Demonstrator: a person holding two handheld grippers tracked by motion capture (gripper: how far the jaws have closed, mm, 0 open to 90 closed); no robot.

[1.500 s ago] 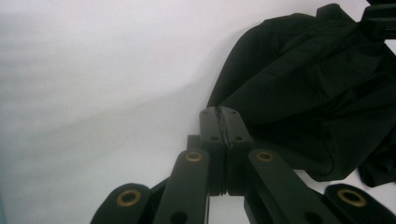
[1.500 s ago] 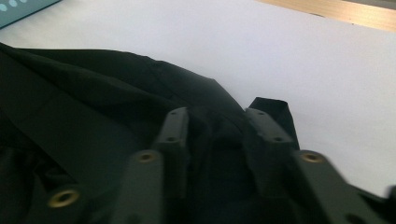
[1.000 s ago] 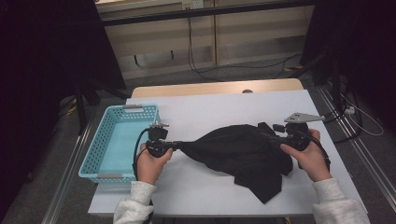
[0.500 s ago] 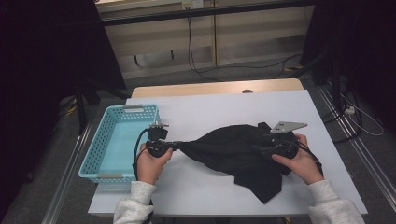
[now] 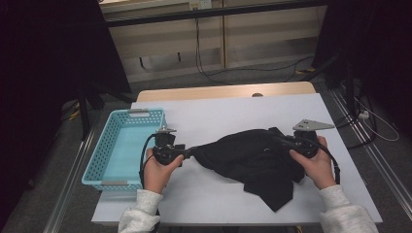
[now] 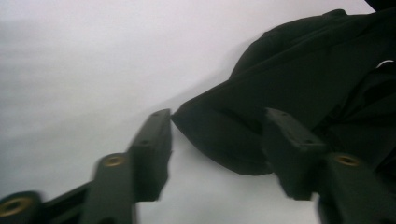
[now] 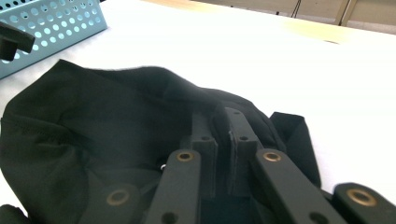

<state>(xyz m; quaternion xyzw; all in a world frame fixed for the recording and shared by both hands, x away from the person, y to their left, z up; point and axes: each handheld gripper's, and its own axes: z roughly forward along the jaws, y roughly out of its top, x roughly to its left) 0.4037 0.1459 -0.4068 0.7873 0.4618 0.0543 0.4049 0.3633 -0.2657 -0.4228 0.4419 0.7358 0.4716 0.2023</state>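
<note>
A crumpled black garment (image 5: 248,155) lies in the middle of the white table (image 5: 228,111). My left gripper (image 5: 189,151) sits at its left tip. Its jaws have just been opening and now stand apart, with the cloth's corner (image 6: 210,135) lying loose between them. In its own view the left gripper (image 6: 218,116) straddles that corner, pads off it. My right gripper (image 5: 286,141) is at the garment's right side. Its jaws have just been closing and now pinch a raised fold of the garment (image 7: 116,121). In the right gripper view, the right gripper (image 7: 218,116) has both pads pressed on the cloth.
A light blue perforated basket (image 5: 104,145) stands at the table's left edge, close behind my left hand; its wall (image 7: 51,28) also shows in the right gripper view. The floor beyond the table holds cables and dark stands.
The left jaws opened and let go of the garment's left corner. The right jaws closed on a fold at the garment's right side. Both hands stayed roughly in place.
</note>
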